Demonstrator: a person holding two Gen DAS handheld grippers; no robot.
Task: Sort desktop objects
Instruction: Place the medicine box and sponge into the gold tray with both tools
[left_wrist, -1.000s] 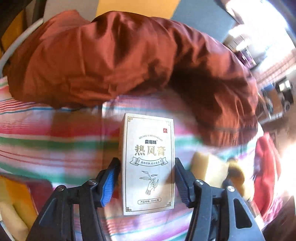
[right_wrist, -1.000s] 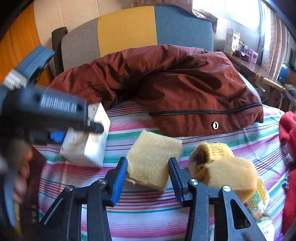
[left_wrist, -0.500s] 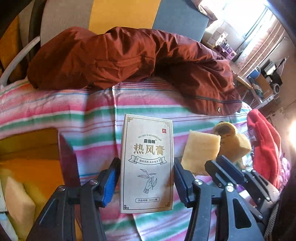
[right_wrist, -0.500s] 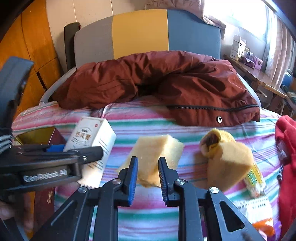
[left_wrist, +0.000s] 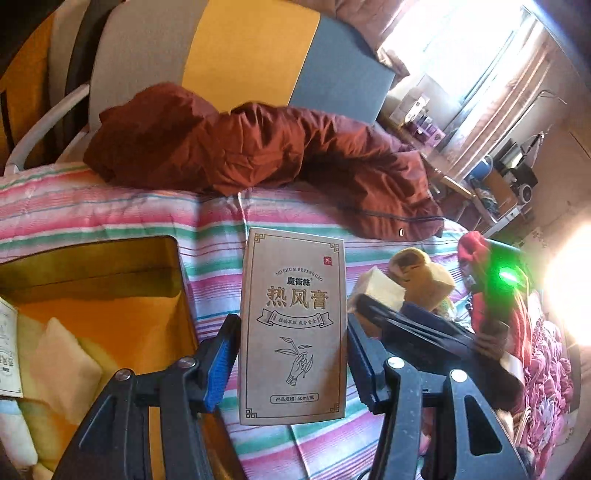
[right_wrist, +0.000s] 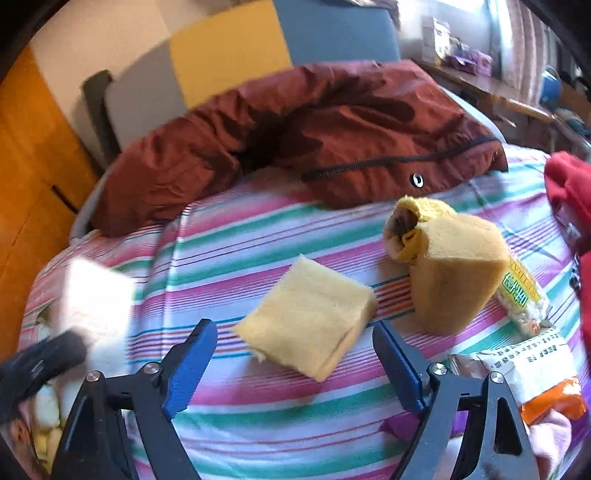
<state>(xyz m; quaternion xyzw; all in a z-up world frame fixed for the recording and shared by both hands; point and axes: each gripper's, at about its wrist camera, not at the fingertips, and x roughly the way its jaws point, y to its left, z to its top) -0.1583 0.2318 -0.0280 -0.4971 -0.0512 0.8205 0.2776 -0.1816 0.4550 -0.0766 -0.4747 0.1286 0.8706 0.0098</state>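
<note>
Left gripper (left_wrist: 291, 354) is clamped on the upright ointment carton (left_wrist: 293, 325), held above the striped bedspread (left_wrist: 110, 206) just beside the open box (left_wrist: 181, 280) at its left edge; carry it over that wall before letting go, so it drops in flat beside the sponges there. Right gripper (right_wrist: 291, 365) jaws are opening, nothing pinched; the yellow sponge (right_wrist: 306, 321) lies mid-spread, partly between the tips. Push lower and square on its two long sides, clear of the rolled sponge (right_wrist: 454, 273) beside it.
</note>
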